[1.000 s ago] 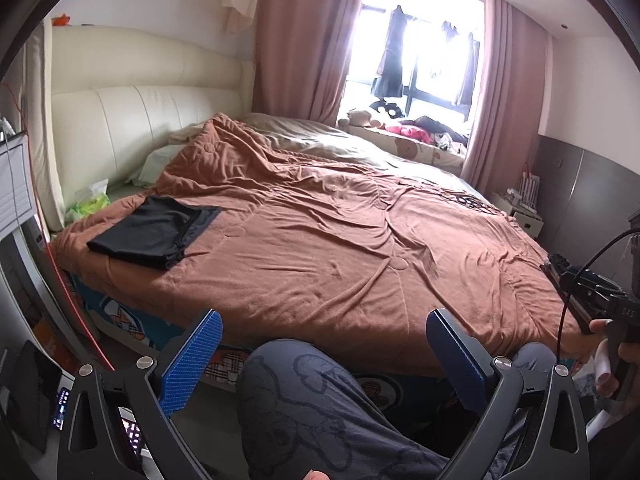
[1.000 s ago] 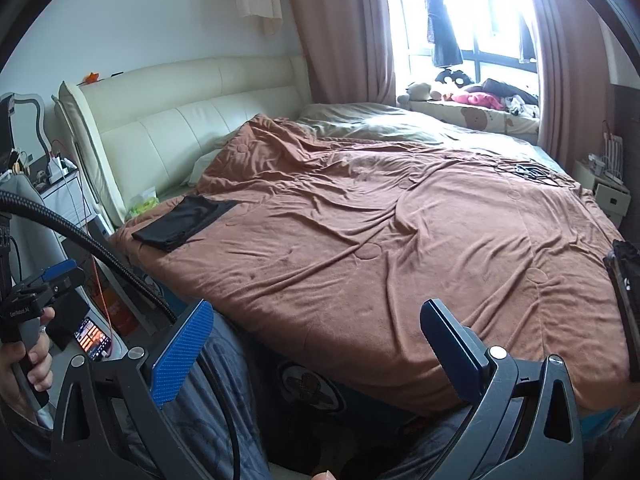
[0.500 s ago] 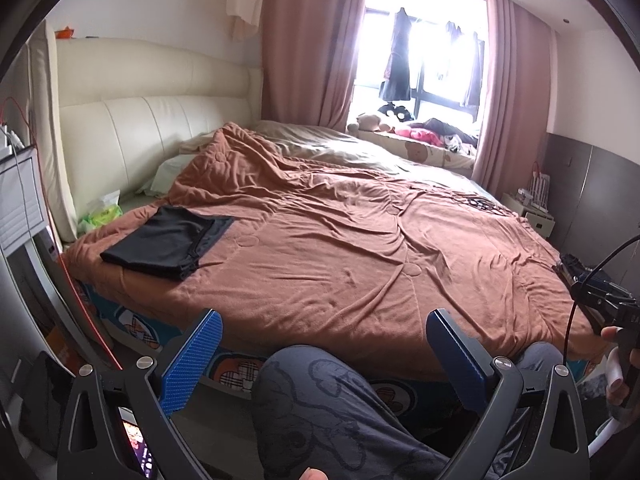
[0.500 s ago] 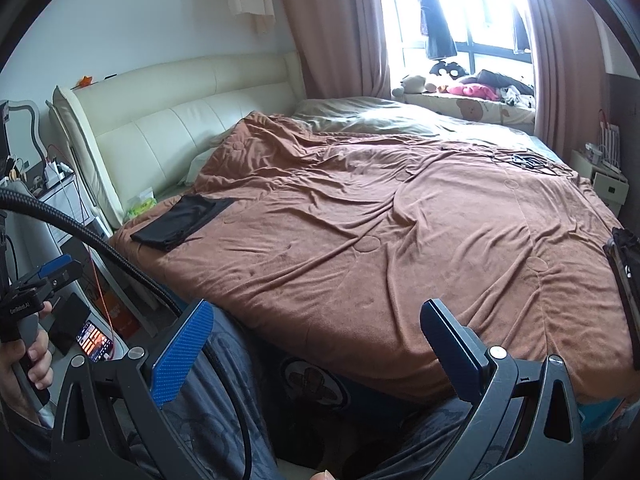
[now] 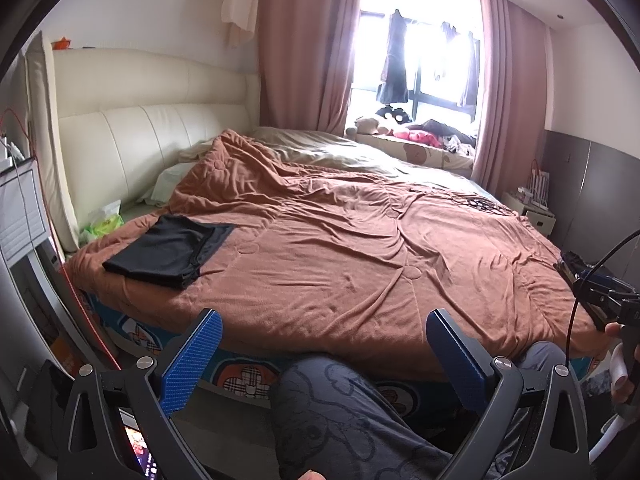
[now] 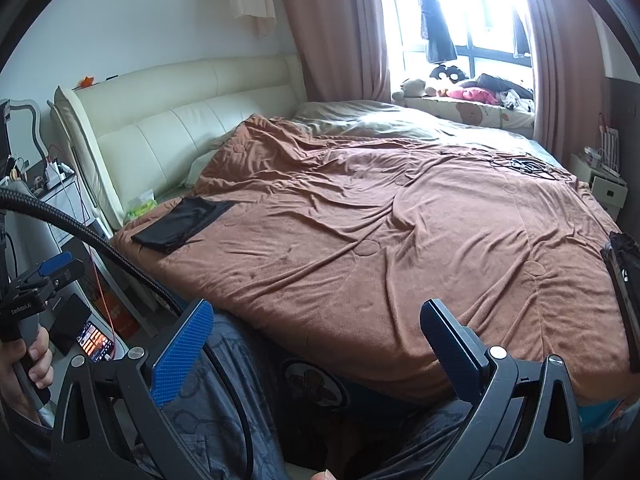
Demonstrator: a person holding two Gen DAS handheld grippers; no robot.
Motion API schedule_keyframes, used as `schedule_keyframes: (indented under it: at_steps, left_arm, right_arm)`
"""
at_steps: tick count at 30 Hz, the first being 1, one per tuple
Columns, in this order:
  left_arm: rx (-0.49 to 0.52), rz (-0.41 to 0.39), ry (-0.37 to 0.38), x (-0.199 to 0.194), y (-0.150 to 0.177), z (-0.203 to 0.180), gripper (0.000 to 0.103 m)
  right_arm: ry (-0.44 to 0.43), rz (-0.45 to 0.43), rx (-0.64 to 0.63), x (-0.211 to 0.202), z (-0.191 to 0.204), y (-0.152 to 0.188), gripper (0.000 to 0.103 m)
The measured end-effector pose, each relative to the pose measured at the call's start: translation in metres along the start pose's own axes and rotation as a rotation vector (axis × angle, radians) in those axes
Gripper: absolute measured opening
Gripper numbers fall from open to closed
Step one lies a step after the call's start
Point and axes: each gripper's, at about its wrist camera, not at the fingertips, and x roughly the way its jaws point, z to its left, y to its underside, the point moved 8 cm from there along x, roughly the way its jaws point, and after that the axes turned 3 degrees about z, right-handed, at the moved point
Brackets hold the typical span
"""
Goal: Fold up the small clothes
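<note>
Here: folded black garment [image 5: 168,251] flat on brown blanket [image 5: 360,256] near headboard [image 5: 132,136]; left gripper [image 5: 324,354] and right gripper [image 6: 316,344] wide open, empty, off blanket's near edge.

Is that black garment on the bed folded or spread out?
Folded. The black garment lies as a compact rectangle with stacked layered edges on the brown blanket.

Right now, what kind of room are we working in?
A home bedroom, most likely. A wide bed with a rumpled brown blanket stands against a cream padded headboard, pink curtains frame a bright window, and a folded black garment lies near the bed's corner.
</note>
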Motion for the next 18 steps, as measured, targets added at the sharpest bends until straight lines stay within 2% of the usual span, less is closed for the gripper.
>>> schedule_keyframes:
  at_steps: [18]
  left_arm:
    - [-0.008, -0.015, -0.011, -0.0042, -0.0048, 0.003, 0.103]
  right_arm:
    - [0.003, 0.002, -0.005, -0.0001, 0.0023, -0.0045, 0.103]
